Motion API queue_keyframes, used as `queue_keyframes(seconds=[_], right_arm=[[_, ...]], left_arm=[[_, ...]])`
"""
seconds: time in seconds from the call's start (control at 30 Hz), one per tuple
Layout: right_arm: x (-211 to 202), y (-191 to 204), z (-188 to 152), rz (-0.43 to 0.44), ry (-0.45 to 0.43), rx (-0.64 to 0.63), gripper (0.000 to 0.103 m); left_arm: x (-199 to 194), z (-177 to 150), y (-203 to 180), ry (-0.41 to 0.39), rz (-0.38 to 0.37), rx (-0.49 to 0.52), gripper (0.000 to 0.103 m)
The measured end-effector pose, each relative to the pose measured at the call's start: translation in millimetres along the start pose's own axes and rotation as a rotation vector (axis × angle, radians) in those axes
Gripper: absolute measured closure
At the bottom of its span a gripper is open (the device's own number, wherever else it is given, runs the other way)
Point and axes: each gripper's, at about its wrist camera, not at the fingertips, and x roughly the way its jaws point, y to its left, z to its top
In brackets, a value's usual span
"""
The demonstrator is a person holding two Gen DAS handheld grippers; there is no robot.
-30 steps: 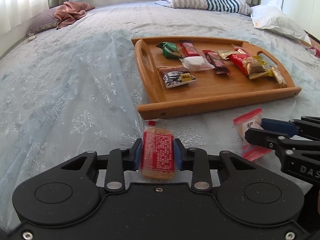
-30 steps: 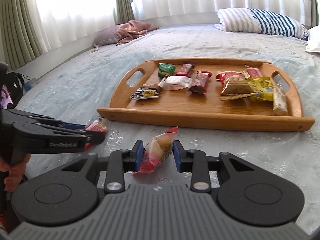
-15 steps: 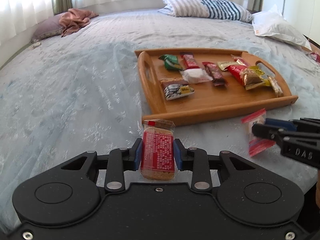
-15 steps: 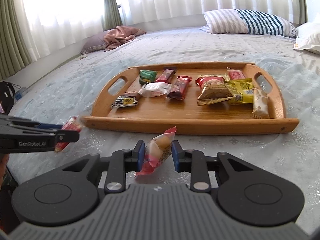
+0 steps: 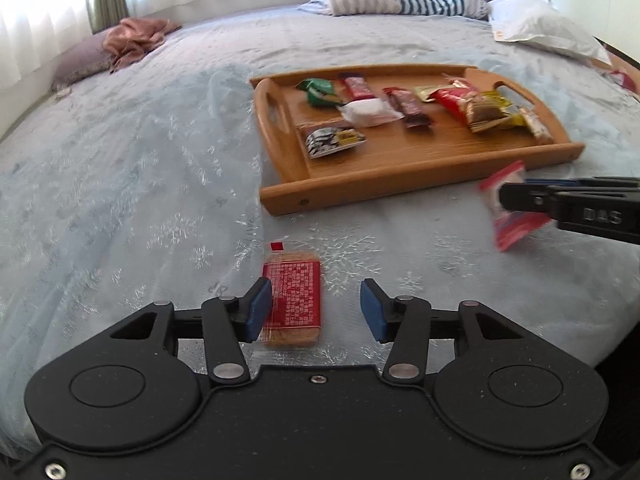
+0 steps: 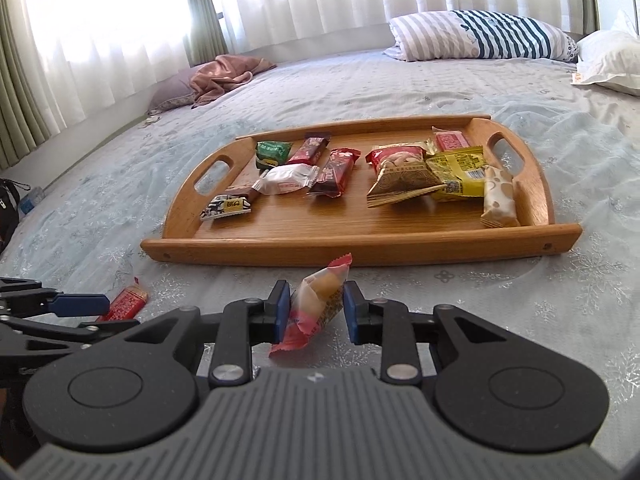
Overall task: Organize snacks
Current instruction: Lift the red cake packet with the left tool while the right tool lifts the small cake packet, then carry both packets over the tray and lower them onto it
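Pointing down over the pale bedspread (image 5: 120, 184), your left gripper (image 5: 316, 310) is opening; the red cracker packet (image 5: 294, 300) lies between its jaws, against the left pad only. Your right gripper (image 6: 313, 310) pinches a pink-wrapped snack (image 6: 318, 300). Beyond sits the wooden tray (image 6: 360, 248) of snacks; a striped pillow (image 6: 480, 36) lies behind.
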Motion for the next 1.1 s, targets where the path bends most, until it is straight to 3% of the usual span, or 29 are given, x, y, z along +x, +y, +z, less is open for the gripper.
queue_keyframes(seconds=[0.1,0.3,0.33,0.37,0.53,0.6,0.7,0.77,0.87,1.1], right_arm=[[-0.9,-1.9,0.7,-0.001,0.003,0.001,0.071],[0.6,-2.4,0.5,-0.004,0.002,0.001,0.071],[1.0,-1.6,0.8,-0.009,0.002,0.001,0.071],[1.5,-1.2,0.8,-0.017,0.005,0.001,0.071],[0.9,-4.7,-0.5,-0.016,0.006,0.014,0.069],[0.7,-3.9,-1.8,-0.008,0.005,0.001,0.061],[1.8,0.5,-3.1,-0.007,0.012,-0.022,0.058],[2.7,3.1,-3.3,-0.023,0.016,-0.036,0.068],[-1.1,5.7,-1.9,-0.014,0.005,-0.049,0.074],[-10.1,-0.9,18.7,0.018,-0.028,-0.022,0.075]], left_arm=[[7.2,0.7,4.6,0.005,0.018,-0.008,0.053],[18.8,7.6,17.6,0.005,-0.020,-0.064,0.051],[18.9,8.2,17.8,0.009,-0.021,-0.073,0.055],[17.5,8.4,17.1,0.009,-0.029,-0.073,0.072],[5.5,8.3,0.6,-0.002,-0.040,-0.028,0.072],[-0.6,11.6,-6.0,-0.017,-0.071,-0.025,0.072],[-7.3,20.2,-14.5,-0.044,-0.097,-0.022,0.072],[-9.3,27.4,-19.4,-0.060,-0.101,-0.014,0.072],[-8.9,39.7,-22.2,-0.075,-0.115,-0.017,0.072],[-1.9,76.9,-23.3,-0.122,-0.124,-0.038,0.072]])
